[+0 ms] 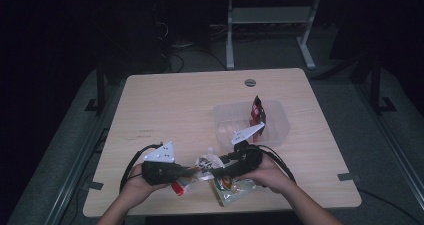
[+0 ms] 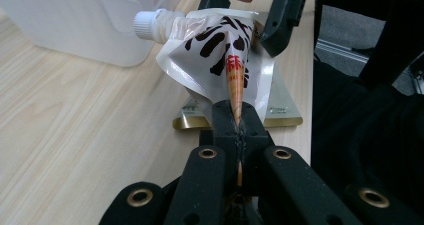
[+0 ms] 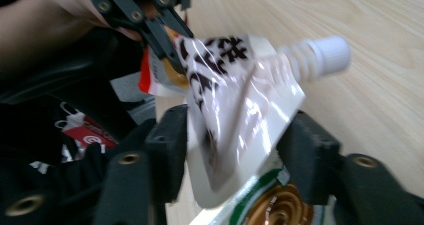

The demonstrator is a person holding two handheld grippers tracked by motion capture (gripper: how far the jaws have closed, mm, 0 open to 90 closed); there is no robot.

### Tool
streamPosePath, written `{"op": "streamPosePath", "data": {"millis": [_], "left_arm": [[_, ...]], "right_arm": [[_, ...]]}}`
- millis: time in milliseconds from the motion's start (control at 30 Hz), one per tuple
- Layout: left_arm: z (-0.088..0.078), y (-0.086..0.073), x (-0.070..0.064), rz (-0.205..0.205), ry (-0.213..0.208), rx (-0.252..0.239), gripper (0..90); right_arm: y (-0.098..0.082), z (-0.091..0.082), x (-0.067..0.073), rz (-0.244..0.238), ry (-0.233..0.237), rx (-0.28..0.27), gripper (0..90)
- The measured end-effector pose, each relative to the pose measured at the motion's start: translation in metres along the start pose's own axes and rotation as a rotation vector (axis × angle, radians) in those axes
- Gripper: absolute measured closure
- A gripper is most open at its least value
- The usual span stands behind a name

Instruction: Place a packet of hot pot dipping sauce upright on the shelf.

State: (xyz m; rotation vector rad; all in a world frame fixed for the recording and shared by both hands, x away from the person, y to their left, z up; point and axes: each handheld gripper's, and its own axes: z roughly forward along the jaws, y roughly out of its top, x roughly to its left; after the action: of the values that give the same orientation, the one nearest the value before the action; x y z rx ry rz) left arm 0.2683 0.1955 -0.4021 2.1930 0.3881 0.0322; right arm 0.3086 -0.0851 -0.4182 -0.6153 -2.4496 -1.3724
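A white spouted pouch (image 1: 206,162) with black and red lettering hangs just above the table's near edge, between my two grippers. My left gripper (image 1: 193,171) is shut on the pouch's (image 2: 220,50) flat bottom seam, which runs into the closed jaws (image 2: 235,120). My right gripper (image 1: 214,168) comes in from the other side. Its jaws straddle the pouch (image 3: 240,95) below the white screw cap (image 3: 327,55), one on each side, and I see no clear squeeze on it.
A green and gold packet (image 1: 231,189) lies flat on the wooden table (image 1: 165,105) under the pouch, and a red packet (image 1: 178,187) sits by my left hand. Behind stands a clear plastic bin (image 1: 277,130) holding a red and black packet (image 1: 258,112).
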Motion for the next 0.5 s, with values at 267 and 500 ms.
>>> {"op": "streamPosePath", "data": {"millis": [267,500], "left_arm": [[0.0003,-0.0011,0.0023,0.003,0.004,0.006,89.3],[0.0021,-0.0015,0.0036,0.008,-0.005,0.007,88.1]], "right_arm": [[-0.0030,0.0009,-0.0020,0.004,0.057,-0.002,72.5],[-0.0037,0.0015,-0.0013,-0.007,0.083,-0.005,82.0]]}}
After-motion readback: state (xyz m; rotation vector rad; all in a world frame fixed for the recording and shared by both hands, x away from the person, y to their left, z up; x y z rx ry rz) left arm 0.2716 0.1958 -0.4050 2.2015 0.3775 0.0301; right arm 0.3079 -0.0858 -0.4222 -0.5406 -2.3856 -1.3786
